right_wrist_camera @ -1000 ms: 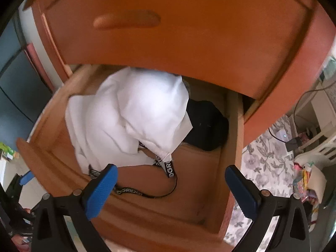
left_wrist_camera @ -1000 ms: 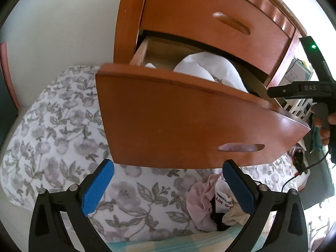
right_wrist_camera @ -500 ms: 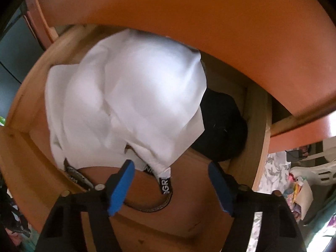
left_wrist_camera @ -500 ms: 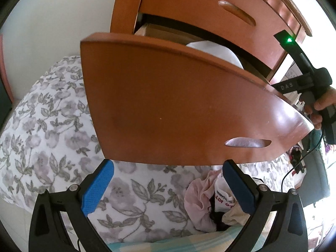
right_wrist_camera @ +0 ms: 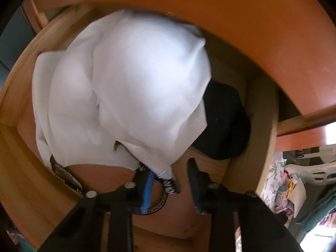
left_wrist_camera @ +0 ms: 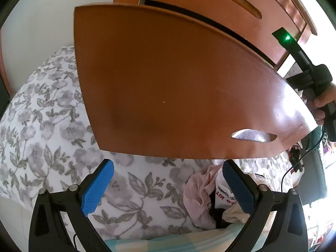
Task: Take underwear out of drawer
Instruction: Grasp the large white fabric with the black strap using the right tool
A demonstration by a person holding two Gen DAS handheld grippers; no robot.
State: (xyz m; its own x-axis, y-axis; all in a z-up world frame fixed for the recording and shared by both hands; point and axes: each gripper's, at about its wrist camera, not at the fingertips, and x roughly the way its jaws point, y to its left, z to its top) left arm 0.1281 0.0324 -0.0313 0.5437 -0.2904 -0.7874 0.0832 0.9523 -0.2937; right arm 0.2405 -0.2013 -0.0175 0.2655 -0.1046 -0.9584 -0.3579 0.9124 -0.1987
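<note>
Item 1: open wooden drawer with a curved reddish-brown front (left_wrist_camera: 178, 88), pulled out of a matching chest; its pale wooden floor (right_wrist_camera: 201, 208) shows in the right wrist view. From the left wrist view the drawer front hides the whole interior.

Item 2: white underwear with a black lettered waistband (right_wrist_camera: 126, 88), a crumpled heap filling most of the drawer. Its lower corner and waistband hang down between the right tongs.

Item 3: black garment, bunched (right_wrist_camera: 224, 126), just beside the white heap on its right, partly covered by it, against the drawer's right wall.

Item 4: closed upper drawer with a carved oval handle (left_wrist_camera: 243, 4), overhanging the open drawer from above.

Item 5: right tongs (right_wrist_camera: 170, 182), pointing steeply down into the drawer, jaws narrow and closing on the waistband corner; the picture is blurred, so firm contact of both pads cannot be told. A hand (left_wrist_camera: 323, 103) holds the tool at the drawer's right end.

Item 6: left tongs (left_wrist_camera: 168, 187), wide apart, nothing between them, below the drawer front.

Item 7: bed with grey floral cover (left_wrist_camera: 42, 130), under the drawer.

Item 8: pile of pink, white and cream clothes (left_wrist_camera: 205, 195) on the bed, near the left tongs' right finger.
</note>
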